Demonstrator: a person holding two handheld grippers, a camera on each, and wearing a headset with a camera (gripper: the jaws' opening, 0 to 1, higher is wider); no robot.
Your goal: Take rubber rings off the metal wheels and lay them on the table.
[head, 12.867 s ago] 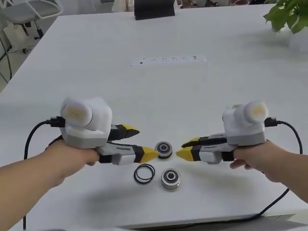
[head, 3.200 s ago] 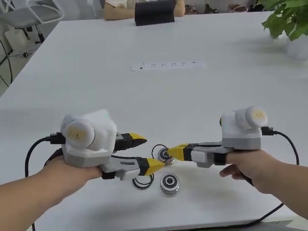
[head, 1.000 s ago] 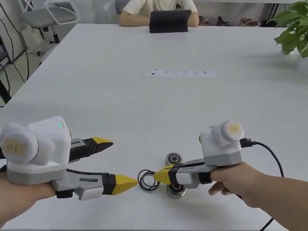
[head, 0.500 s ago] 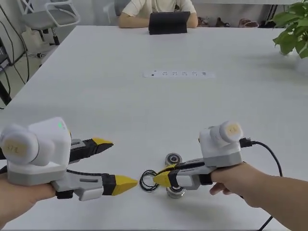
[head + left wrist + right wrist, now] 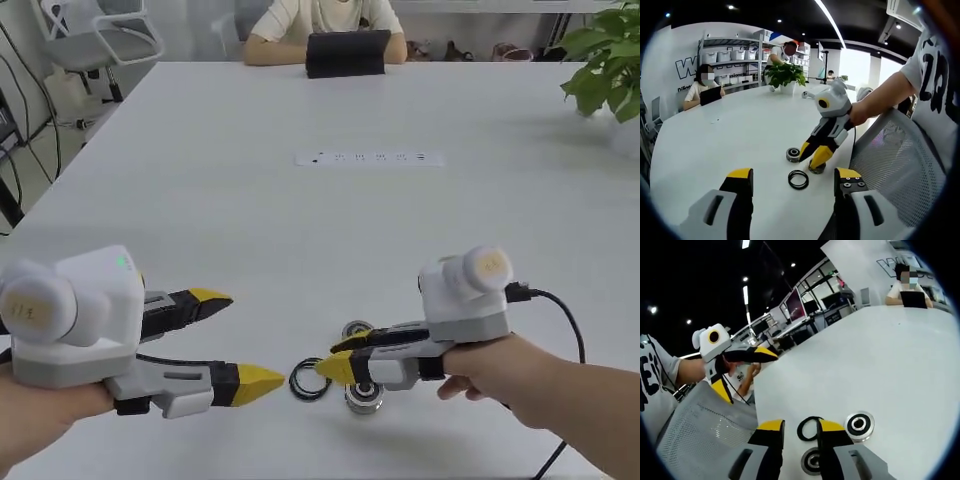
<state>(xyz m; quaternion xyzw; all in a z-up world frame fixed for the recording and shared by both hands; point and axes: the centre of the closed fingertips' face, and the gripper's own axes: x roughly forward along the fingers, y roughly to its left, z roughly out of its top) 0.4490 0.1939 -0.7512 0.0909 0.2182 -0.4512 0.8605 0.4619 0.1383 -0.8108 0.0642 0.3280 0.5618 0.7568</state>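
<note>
Right gripper [image 5: 335, 358]: jaws narrowly apart, empty, over the metal wheel [image 5: 811, 461] at the surface's near edge. Loose rubber rings [image 5: 798, 179] lie beside it. Left gripper [image 5: 236, 338]: jaws wide apart. Suggest left pins wheel, right peels ring from rim.

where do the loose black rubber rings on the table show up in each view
head view: rubber rings low, just left of centre.
left gripper view: rubber rings at centre, slightly low.
right gripper view: rubber rings at bottom centre.
shared landmark: the metal wheel lying close beside them, up and right of them in the head view, just above them in the left gripper view, right of them in the right gripper view.
</note>
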